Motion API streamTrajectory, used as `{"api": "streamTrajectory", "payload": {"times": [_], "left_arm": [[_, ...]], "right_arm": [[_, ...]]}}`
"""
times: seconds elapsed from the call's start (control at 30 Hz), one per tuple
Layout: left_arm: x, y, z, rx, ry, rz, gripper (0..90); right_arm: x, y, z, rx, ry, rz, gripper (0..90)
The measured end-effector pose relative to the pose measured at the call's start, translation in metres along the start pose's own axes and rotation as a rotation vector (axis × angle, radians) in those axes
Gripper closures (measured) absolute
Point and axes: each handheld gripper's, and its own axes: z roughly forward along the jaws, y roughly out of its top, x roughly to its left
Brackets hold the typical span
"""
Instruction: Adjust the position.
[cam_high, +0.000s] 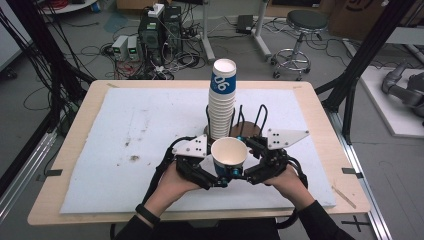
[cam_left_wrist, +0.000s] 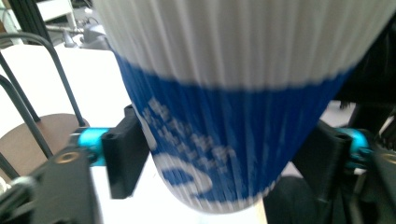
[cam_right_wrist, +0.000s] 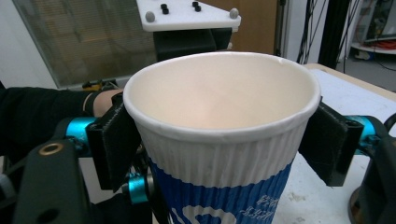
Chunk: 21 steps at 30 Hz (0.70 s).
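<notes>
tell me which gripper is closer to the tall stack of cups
Right, by a little. The right gripper sits just in front of the stack of cups, slightly to its right. The left gripper is lower in the high view, nearer the person.

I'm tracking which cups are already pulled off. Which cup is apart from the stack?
The single cup between both tools, nearest the person; the others sit nested in the tall stack behind it.

1. The high view looks forward and down from above the person's side, far enough to take in the whole table (cam_high: 320, 150).
2. Each gripper view sits very close to the paper cup (cam_left_wrist: 233, 116).
3. All three views share that cup, at 6 o'clock of the cup stack (cam_high: 222, 100).
</notes>
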Motion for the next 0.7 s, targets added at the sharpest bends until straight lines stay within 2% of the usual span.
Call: {"api": "streamTrajectory", "payload": {"times": [0.1, 0.13, 0.23, 0.3, 0.4, 0.7], "left_arm": [[-0.0008, 0.0029, -0.0018, -0.02, -0.003, -0.01, 21.5], [-0.0019, 0.0052, -0.0029, -0.041, -0.007, -0.015, 21.5], [-0.0025, 0.0064, -0.0029, -0.053, -0.013, -0.022, 21.5], [-0.0036, 0.0066, -0.002, -0.054, 0.001, -0.018, 21.6], [-0.0035, 0.0062, -0.0022, -0.063, -0.01, -0.025, 25.3], [-0.0018, 0.0065, -0.0061, -0.056, -0.002, -0.006, 25.7]], "right_arm": [[0.001, -0.0007, 0.0013, 0.006, 0.003, 0.0, 22.0], [0.0012, -0.001, 0.002, 0.007, 0.001, -0.005, 22.0], [0.0019, -0.0014, 0.0035, 0.005, 0.001, -0.006, 22.1], [0.003, -0.002, 0.0051, 0.003, 0.004, -0.005, 22.4], [0.0032, -0.0032, 0.0063, -0.007, 0.005, 0.001, 23.0], [0.0001, -0.0032, 0.0042, -0.002, 0.026, 0.01, 19.1]]}}
